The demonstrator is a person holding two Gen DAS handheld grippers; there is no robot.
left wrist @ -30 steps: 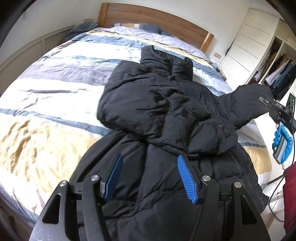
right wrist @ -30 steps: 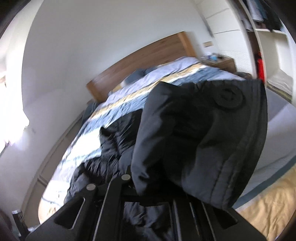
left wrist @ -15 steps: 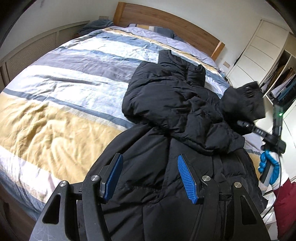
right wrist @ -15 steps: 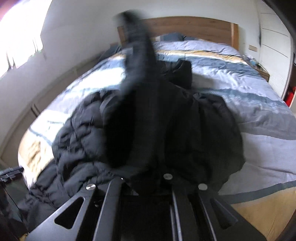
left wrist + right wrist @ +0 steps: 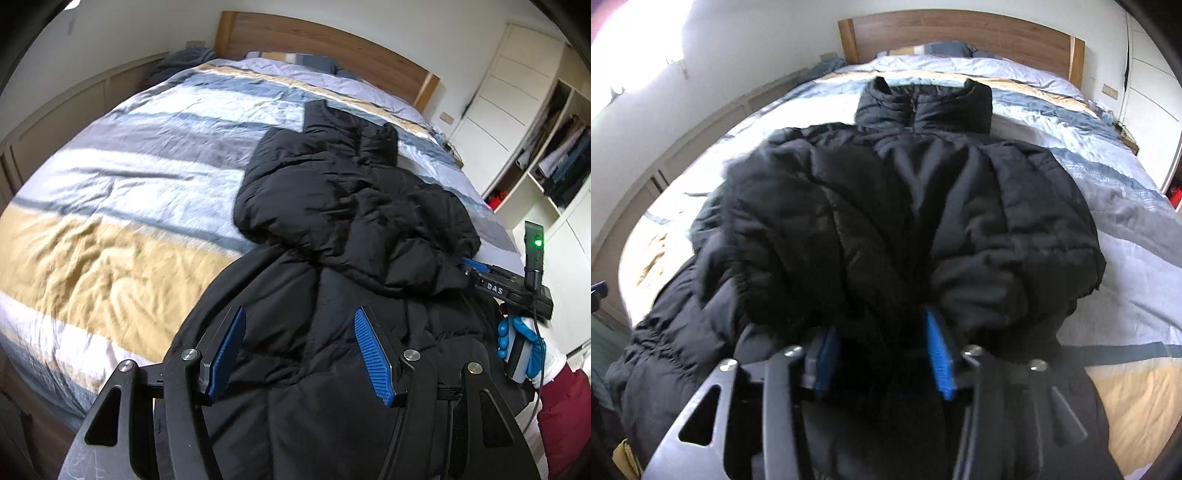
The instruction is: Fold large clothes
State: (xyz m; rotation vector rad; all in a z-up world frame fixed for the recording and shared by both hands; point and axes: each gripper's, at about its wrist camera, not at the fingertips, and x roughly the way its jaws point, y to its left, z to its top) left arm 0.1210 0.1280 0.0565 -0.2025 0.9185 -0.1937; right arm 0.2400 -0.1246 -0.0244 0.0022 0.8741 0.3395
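progress: both sleeves laid in over the chest, body fold left | black puffer jacket (image 5: 354, 229) lies on the bed (image 5: 122, 206) | right hand-held gripper (image 5: 882, 350) jaws just opened, cuff loose between | left hand-held gripper (image 5: 299, 350) part-open, empty

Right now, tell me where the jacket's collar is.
In the right wrist view the collar stands top centre, at the jacket's far end toward the headboard.
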